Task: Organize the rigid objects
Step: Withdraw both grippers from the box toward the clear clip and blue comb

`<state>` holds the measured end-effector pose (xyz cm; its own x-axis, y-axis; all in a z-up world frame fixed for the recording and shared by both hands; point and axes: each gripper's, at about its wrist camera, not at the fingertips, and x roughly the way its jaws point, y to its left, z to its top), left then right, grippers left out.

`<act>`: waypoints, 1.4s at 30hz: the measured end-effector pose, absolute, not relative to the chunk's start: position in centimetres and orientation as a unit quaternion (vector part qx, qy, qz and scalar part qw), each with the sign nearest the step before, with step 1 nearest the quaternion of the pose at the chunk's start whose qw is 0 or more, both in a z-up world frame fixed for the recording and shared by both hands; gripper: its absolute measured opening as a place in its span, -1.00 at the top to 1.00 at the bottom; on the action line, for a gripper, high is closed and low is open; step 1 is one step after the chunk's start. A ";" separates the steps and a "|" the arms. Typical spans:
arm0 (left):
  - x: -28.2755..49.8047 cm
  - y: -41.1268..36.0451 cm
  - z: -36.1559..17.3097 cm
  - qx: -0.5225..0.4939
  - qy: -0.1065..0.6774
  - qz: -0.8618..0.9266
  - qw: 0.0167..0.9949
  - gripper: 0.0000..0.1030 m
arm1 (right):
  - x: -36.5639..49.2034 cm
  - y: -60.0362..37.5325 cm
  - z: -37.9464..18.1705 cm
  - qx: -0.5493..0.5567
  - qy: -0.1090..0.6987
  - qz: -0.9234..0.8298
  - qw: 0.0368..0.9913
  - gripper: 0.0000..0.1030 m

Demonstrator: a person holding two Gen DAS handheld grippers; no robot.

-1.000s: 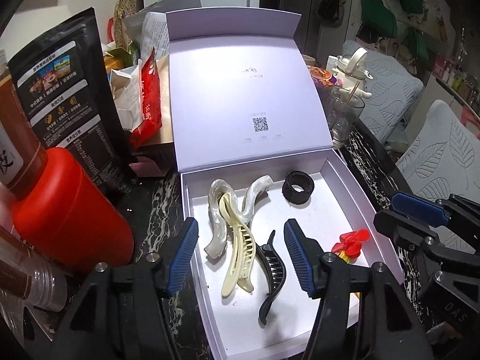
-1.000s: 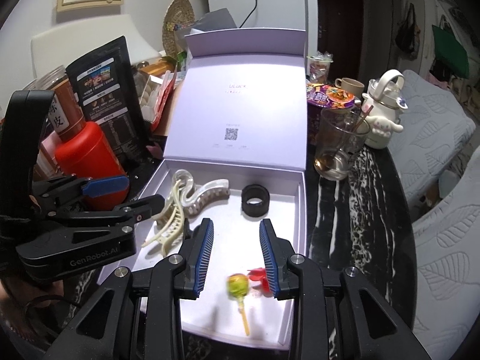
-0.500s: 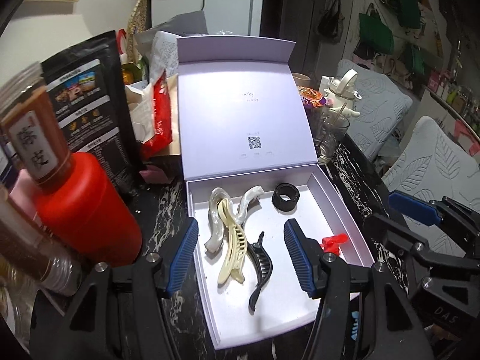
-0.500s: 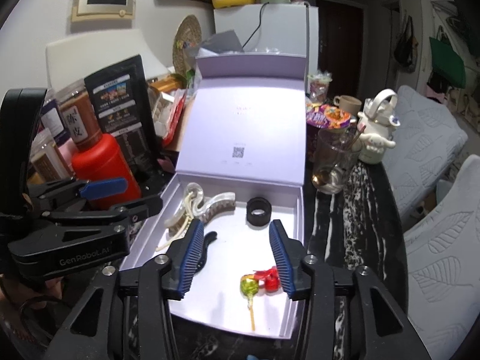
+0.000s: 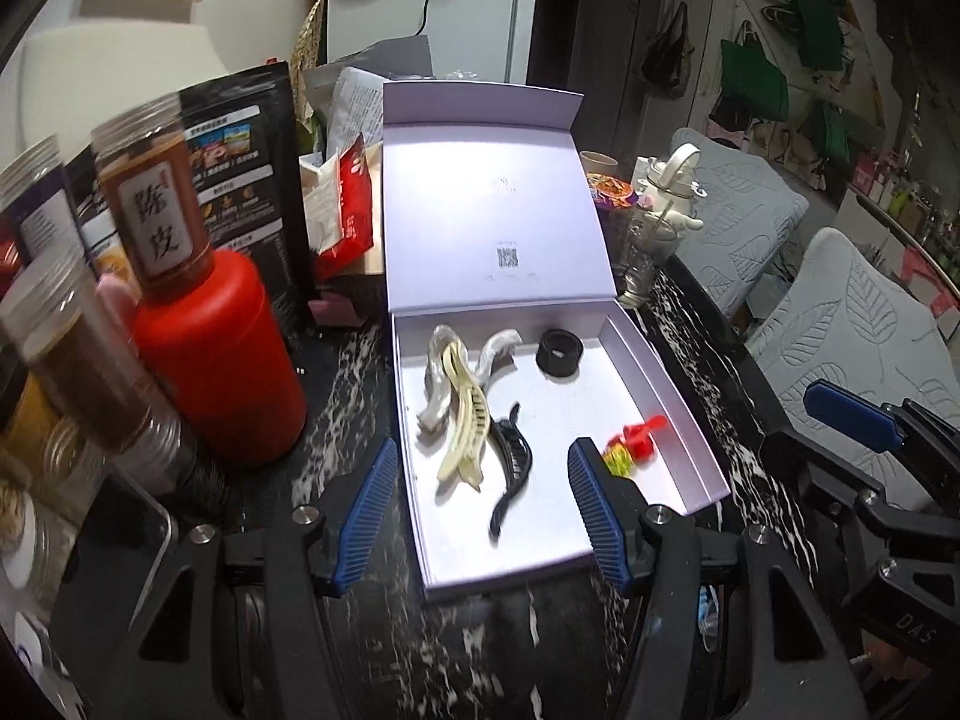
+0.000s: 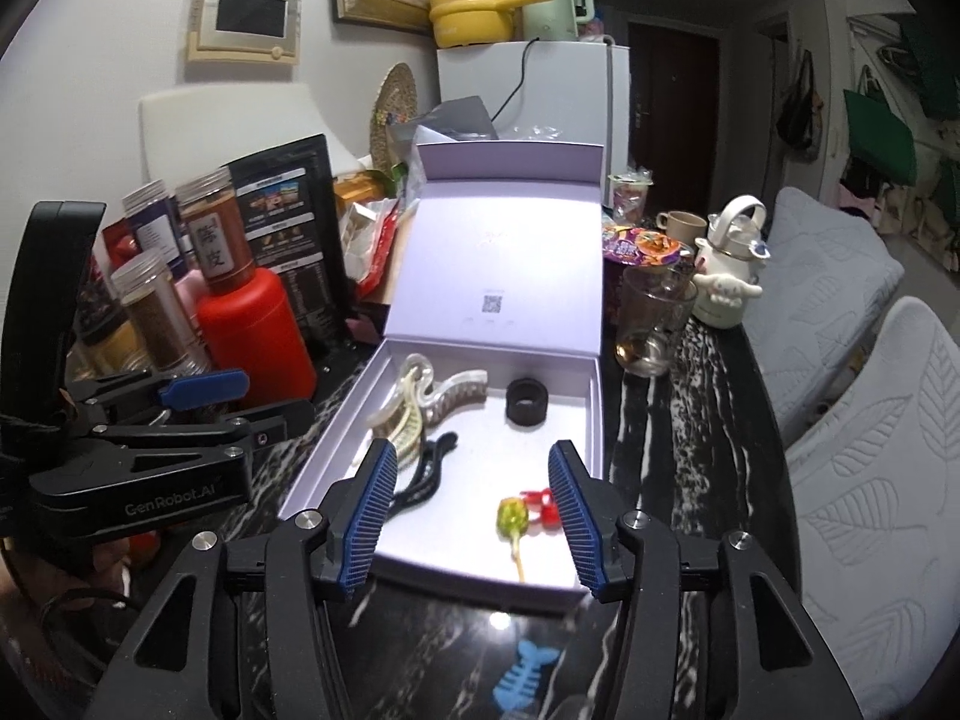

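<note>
A: Count inside the lilac gift box (image 5: 666, 372)?
B: Three hair claw clips: one pearl-white (image 5: 437, 384), one cream (image 5: 465, 420), one black (image 5: 510, 468). One black hair tie (image 5: 559, 353). One lollipop (image 6: 513, 519). One small red clip (image 5: 641, 439).
A: Outside the box?
B: One blue fishbone clip (image 6: 521, 683) on the desk (image 6: 690, 432). One red bottle (image 5: 222, 360). One drinking glass (image 6: 654, 321). Clear-lidded spice jars: at least three, more blurred.

"genrobot.ai" on left tool (image 6: 150, 420); "das" on right tool (image 5: 888, 504).
</note>
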<state>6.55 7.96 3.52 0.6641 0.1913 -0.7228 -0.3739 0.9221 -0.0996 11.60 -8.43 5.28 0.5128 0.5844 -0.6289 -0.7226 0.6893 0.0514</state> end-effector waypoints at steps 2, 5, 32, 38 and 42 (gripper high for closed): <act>5.7 7.4 3.4 -0.120 0.379 0.153 0.905 -0.15 | 10.8 -9.1 5.2 -0.106 0.317 0.375 0.865 -0.08; 4.6 6.8 3.0 -0.114 0.383 0.158 0.903 -0.15 | 9.9 -9.8 4.7 -0.103 0.322 0.371 0.865 -0.09; 0.2 0.3 -2.6 -0.106 0.409 0.099 0.901 -0.50 | 5.9 -18.3 -3.6 -0.057 0.404 0.276 0.870 -0.43; 1.1 -2.1 -3.6 -0.124 0.409 0.070 0.901 -0.50 | 6.3 -20.6 -5.0 -0.056 0.412 0.256 0.873 -0.44; 1.9 -3.8 -4.4 -0.126 0.404 0.059 0.904 -0.50 | 6.6 -21.9 -5.6 -0.065 0.413 0.240 0.876 -0.44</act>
<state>1.90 -3.78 -4.40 0.6663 0.0053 -0.7457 -0.2093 0.9611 -0.1802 6.58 -21.92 -5.64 0.5445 0.3674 -0.7540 -0.4740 0.8764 0.0849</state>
